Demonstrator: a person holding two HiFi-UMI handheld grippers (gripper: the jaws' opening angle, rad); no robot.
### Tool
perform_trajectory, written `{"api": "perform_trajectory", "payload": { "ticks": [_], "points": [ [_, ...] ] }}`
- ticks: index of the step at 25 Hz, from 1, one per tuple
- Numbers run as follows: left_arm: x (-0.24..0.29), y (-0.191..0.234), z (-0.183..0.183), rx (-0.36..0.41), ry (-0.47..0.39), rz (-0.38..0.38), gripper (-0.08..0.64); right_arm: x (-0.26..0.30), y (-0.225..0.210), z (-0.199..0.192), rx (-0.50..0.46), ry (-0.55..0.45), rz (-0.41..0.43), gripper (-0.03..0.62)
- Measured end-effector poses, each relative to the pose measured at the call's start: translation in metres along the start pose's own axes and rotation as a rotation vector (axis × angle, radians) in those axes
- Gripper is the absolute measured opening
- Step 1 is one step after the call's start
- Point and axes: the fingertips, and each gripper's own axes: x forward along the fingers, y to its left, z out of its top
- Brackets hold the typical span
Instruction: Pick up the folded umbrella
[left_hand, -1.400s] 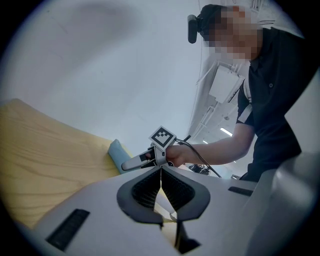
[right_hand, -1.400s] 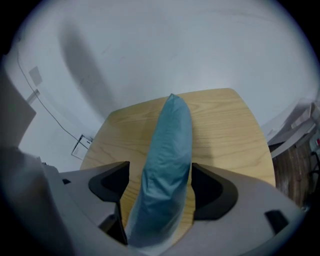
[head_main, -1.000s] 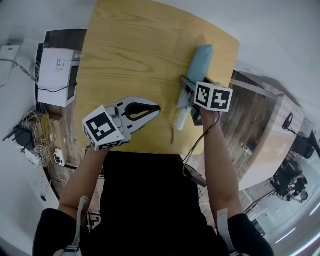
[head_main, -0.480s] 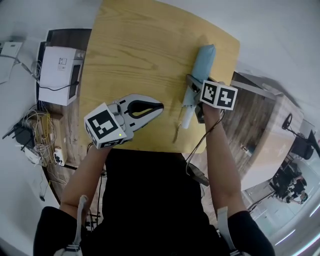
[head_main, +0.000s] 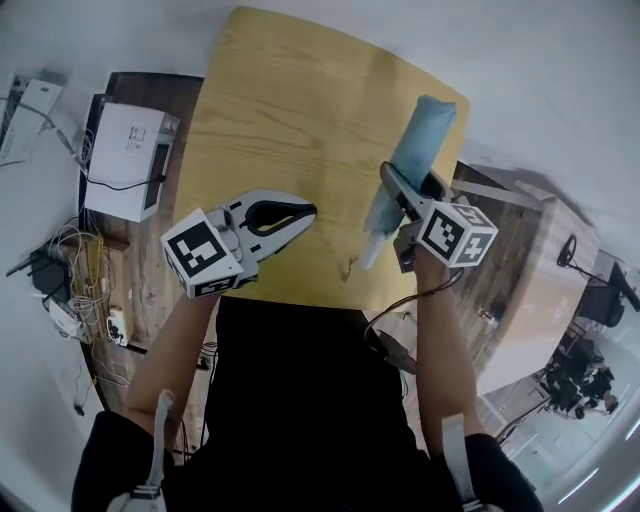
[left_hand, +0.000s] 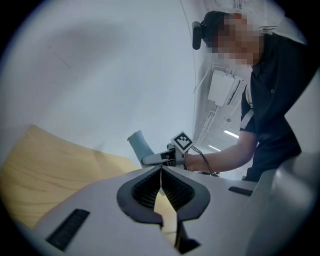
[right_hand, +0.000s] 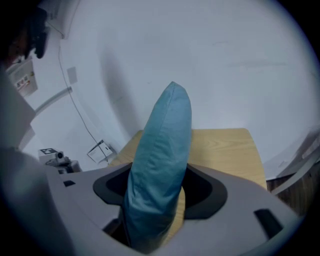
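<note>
The folded umbrella (head_main: 412, 155), in a light blue sleeve with a white handle end (head_main: 370, 250), hangs tilted above the wooden table (head_main: 280, 100). My right gripper (head_main: 392, 197) grips it near the handle end, and its jaws are still closing on it. In the right gripper view the blue sleeve (right_hand: 160, 160) fills the gap between the jaws of the right gripper (right_hand: 156, 197). My left gripper (head_main: 306, 213) hovers over the table's near edge, shut and empty, its tips meeting (left_hand: 161, 169). From there the umbrella (left_hand: 139, 144) shows held aloft.
A white box-shaped device (head_main: 125, 158) sits on a dark cabinet left of the table, with tangled cables (head_main: 65, 275) on the floor below it. The table's right edge (head_main: 455, 150) borders dark wooden flooring. A thin strap (head_main: 351, 268) dangles from the handle.
My right gripper has risen with the umbrella, lifting it off the table and tipping its far end up. The left gripper has lifted slightly.
</note>
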Motion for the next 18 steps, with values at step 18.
{"api": "perform_trajectory", "payload": {
  "ticks": [18],
  "points": [
    [0.013,-0.138,0.096,0.31,-0.026,-0.124,0.015,-0.291,0.129,0.083,-0.203,-0.643,0.461,0.305]
  ]
}}
